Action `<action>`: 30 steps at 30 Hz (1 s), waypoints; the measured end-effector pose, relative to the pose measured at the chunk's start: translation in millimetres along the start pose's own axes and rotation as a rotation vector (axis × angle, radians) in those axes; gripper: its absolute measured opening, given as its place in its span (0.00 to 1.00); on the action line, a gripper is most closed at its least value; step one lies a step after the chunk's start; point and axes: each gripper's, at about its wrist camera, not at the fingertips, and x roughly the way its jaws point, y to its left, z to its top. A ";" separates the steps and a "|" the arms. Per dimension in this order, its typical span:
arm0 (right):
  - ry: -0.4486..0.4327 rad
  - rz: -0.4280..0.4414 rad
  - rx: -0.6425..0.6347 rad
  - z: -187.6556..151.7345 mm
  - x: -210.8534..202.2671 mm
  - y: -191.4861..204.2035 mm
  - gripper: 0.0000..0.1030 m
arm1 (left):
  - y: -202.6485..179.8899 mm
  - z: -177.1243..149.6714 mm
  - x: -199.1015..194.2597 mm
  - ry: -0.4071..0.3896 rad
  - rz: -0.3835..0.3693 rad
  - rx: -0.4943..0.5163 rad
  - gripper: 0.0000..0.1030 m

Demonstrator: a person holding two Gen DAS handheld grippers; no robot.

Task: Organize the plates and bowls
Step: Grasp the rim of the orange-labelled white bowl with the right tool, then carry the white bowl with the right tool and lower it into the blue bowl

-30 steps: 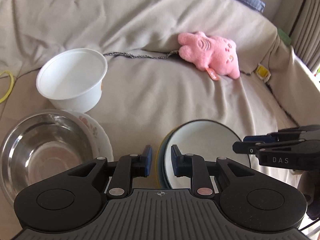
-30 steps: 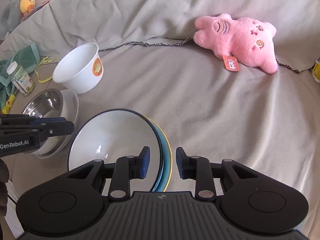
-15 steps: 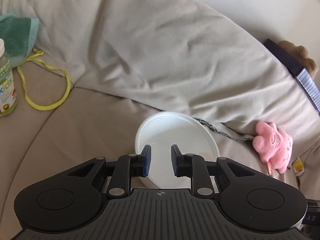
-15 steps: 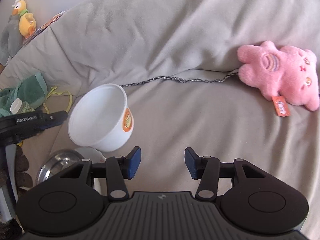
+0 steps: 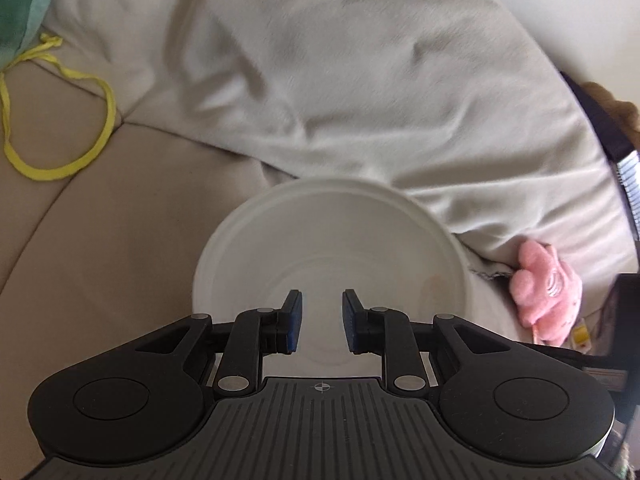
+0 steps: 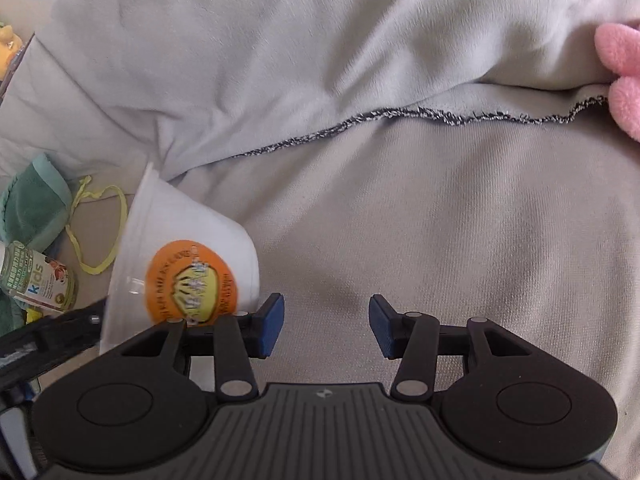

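A white plastic bowl point(image 5: 332, 240) with an orange label point(image 6: 190, 284) sits on the beige sofa cover. In the left wrist view I look down into its mouth. My left gripper point(image 5: 322, 320) hangs over the inside of the bowl, its blue pads a narrow gap apart with nothing pinched between them. The bowl's near rim is hidden behind the gripper body. My right gripper point(image 6: 326, 326) stands open over bare cloth, just right of the bowl's base, nothing between its fingers. The left gripper point(image 6: 48, 340) shows as a black shape at the bowl's rim. No plates are in view.
A pink plush toy point(image 5: 548, 292) point(image 6: 620, 68) lies to the right, along a dark knitted hem point(image 6: 400, 114). Left of the bowl are a yellow loop point(image 5: 60, 160), a green cloth point(image 6: 32, 208) and a supplement bottle point(image 6: 36, 280). The sofa back rises behind.
Both grippers have moved left, away from the plate stack and steel bowl, to the white bowl. The right gripper's jaws have opened wider. The left gripper's gap is unchanged.
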 end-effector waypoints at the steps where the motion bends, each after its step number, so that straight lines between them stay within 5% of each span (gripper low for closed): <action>1: -0.006 -0.009 0.005 -0.6 -2.4 -2.7 0.46 | -2.9 0.3 -11.3 -0.027 -0.013 0.016 0.23; 6: -0.165 -0.089 -0.025 -2.1 -42.6 -1.5 0.46 | -2.4 11.4 -45.8 -0.208 0.038 0.054 0.23; 10: -0.263 -0.042 -0.052 -3.8 -74.0 4.6 0.48 | 5.1 21.0 -25.0 -0.157 0.075 0.033 0.23; 15: -0.217 0.011 -0.087 -2.7 -68.3 15.1 0.50 | 2.0 15.8 -23.2 -0.177 0.014 0.035 0.23; 21: -0.055 0.030 -0.056 -3.8 -25.1 18.2 0.50 | 2.4 16.6 1.5 -0.073 0.115 0.057 0.23; 24: 0.024 0.060 -0.055 -8.9 -10.9 18.1 0.37 | 5.9 13.1 18.6 0.007 0.100 0.041 0.23; 25: 0.036 0.074 -0.055 -10.4 -11.0 18.1 0.26 | 5.7 12.3 22.9 0.031 0.088 0.034 0.23; 30: -0.110 0.041 -0.135 -23.5 -66.4 16.5 0.23 | -22.3 3.2 5.9 0.039 0.018 0.064 0.27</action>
